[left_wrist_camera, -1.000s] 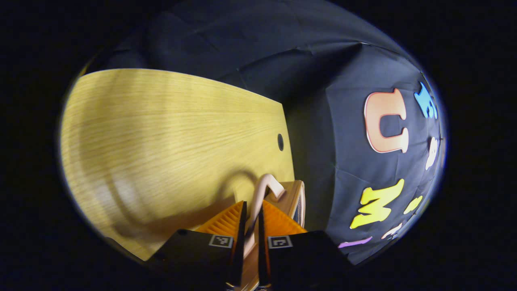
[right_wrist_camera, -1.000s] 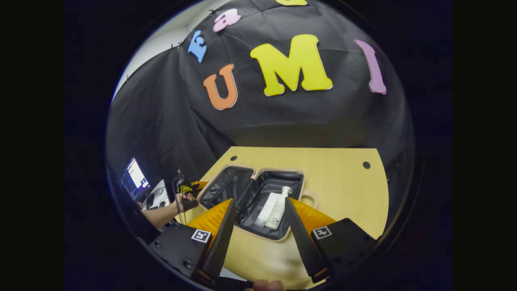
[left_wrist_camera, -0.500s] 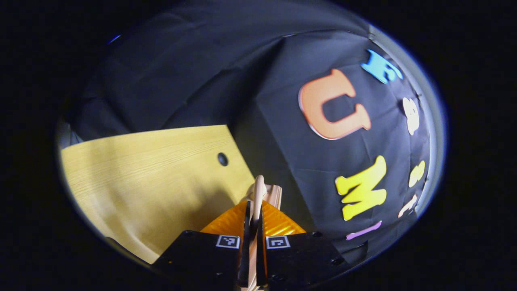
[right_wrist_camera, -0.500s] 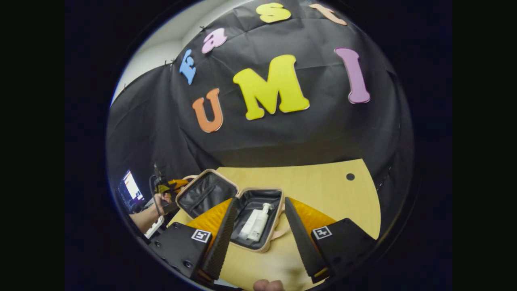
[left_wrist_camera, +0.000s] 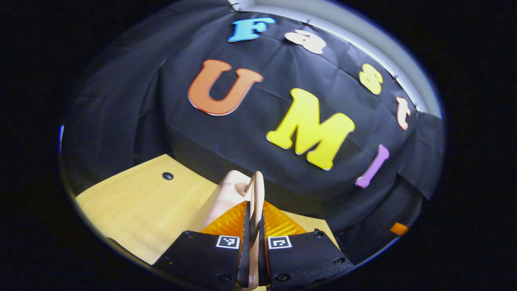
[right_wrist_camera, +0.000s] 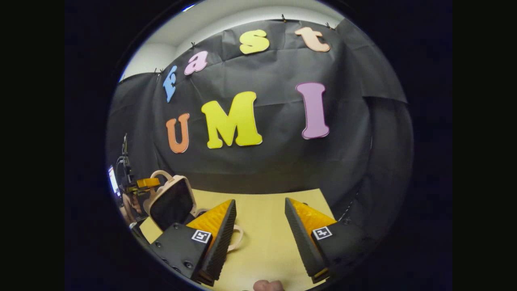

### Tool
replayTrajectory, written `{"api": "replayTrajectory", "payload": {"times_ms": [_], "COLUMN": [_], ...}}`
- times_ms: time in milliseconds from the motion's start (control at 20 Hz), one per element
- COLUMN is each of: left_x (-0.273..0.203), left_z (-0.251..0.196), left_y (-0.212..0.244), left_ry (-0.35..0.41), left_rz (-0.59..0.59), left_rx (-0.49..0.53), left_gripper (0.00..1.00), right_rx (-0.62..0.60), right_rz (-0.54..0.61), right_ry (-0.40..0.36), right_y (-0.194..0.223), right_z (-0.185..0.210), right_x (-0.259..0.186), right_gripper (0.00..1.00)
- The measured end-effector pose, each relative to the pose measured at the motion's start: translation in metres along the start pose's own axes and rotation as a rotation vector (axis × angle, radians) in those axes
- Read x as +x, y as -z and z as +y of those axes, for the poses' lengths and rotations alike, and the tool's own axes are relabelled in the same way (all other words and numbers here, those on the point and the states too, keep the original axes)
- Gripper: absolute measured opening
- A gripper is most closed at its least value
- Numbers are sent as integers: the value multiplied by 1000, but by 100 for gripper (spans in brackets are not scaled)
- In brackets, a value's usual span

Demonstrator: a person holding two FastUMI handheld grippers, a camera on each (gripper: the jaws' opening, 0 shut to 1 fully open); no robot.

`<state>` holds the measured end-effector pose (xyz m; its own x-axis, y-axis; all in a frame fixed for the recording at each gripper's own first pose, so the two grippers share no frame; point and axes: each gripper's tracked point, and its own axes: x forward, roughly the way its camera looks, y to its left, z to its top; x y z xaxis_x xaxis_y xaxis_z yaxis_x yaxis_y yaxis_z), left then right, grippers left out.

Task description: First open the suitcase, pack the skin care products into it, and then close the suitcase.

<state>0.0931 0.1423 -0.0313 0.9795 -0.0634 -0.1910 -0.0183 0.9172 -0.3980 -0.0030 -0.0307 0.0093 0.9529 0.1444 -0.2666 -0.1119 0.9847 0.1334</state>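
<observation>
In the left gripper view my left gripper (left_wrist_camera: 253,204) is shut on the beige handle (left_wrist_camera: 257,188) of the suitcase lid, whose pale shell (left_wrist_camera: 226,196) curves up just beyond the fingers. The right gripper view has that lid (right_wrist_camera: 171,202) standing nearly upright at the left, its dark lining facing right, with the left gripper (right_wrist_camera: 147,182) clamped on its top handle. My right gripper (right_wrist_camera: 258,210) hangs open over the table, nothing between its fingers. A second beige handle (right_wrist_camera: 237,238) pokes out beside its left finger, which hides the suitcase's lower half.
The wooden table (right_wrist_camera: 264,242) runs back to the black cloth wall; a small round hole (left_wrist_camera: 167,176) is near its far corner. A person's hand (right_wrist_camera: 131,204) holds the left gripper, and a lit screen (right_wrist_camera: 112,180) stands at the far left.
The left gripper has swung the lid up from flat to nearly upright, still gripping its handle. The right gripper has tilted upward, and the open case with the white bottle has dropped below its view.
</observation>
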Motion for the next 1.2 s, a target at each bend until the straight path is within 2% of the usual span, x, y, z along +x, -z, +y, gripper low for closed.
{"api": "replayTrajectory", "payload": {"times_ms": [200,350,500,700,900,1050,1200], "left_x": [24,49,65,82,90,90,90], "left_z": [-63,-88,-97,-99,-89,-93,-96], "left_y": [61,109,163,216,254,258,267], "left_ry": [44,54,51,8,-54,-78,-74], "left_rz": [74,106,183,286,364,360,395], "left_rx": [175,312,390,512,602,634,678], "left_gripper": [11,11,11,12,12,13,22], "right_rx": [20,-7,-41,-2,13,26,16], "right_rz": [1,17,28,44,59,74,87], "right_ry": [70,137,205,272,301,289,272], "right_y": [3,7,7,12,19,25,29], "right_z": [-33,-59,-85,-110,-127,-133,-138], "right_x": [-21,-39,-56,-72,-82,-82,-80], "right_gripper": [73,73,73,73,73,73,73]}}
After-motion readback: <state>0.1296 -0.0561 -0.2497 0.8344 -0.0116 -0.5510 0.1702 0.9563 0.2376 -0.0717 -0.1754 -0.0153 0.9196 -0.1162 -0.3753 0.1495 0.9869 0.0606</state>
